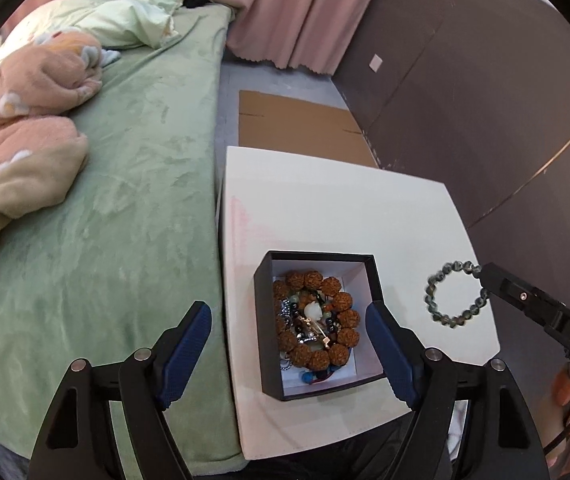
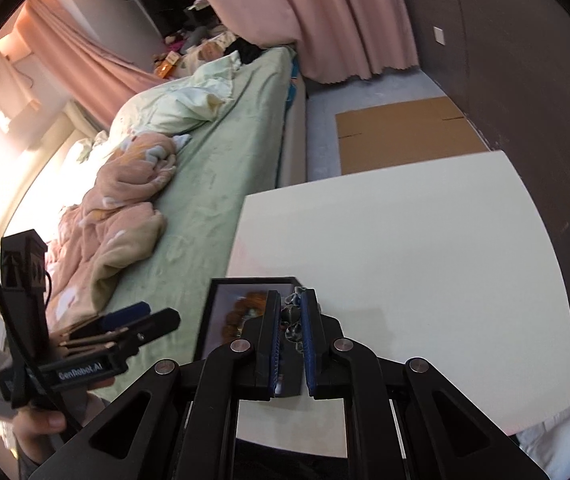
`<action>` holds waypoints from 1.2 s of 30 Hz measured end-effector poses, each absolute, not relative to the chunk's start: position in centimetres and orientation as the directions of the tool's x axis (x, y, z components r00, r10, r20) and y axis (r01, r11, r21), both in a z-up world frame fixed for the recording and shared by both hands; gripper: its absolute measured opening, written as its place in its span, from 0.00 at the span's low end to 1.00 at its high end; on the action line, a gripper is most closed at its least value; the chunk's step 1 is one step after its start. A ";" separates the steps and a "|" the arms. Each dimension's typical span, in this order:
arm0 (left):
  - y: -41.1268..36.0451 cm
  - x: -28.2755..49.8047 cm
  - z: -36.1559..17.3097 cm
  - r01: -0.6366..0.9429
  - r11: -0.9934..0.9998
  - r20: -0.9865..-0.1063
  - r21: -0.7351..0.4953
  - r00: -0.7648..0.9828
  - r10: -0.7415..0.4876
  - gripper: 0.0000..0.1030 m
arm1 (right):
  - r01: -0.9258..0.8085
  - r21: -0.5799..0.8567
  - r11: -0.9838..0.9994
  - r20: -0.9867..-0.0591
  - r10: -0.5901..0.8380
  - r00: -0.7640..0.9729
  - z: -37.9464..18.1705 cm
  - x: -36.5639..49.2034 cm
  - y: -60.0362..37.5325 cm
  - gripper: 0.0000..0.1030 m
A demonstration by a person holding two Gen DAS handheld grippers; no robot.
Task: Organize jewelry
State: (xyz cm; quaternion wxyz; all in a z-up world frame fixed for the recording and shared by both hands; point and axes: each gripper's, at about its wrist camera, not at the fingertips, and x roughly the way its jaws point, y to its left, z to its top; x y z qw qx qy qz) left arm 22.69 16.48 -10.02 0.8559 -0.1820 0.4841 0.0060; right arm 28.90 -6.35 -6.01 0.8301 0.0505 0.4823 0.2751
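A grey-green bead bracelet (image 1: 457, 293) is pinched above the white table's (image 1: 325, 216) right edge by the nearly closed right gripper (image 2: 289, 322), and must be carried to the box (image 1: 317, 388) beneath the wide-open, empty left gripper (image 1: 289, 316)

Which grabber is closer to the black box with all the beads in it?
Left. The left gripper hangs open right over the black box. The right gripper is off to its side, holding a green bracelet.
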 end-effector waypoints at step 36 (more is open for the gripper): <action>20.0 17.1 -12.4 -0.277 0.789 -0.731 -0.549 0.616 -0.292 0.94 | -0.386 0.367 0.846 -0.830 0.485 0.275 -8.7 26.5 -3.2 0.45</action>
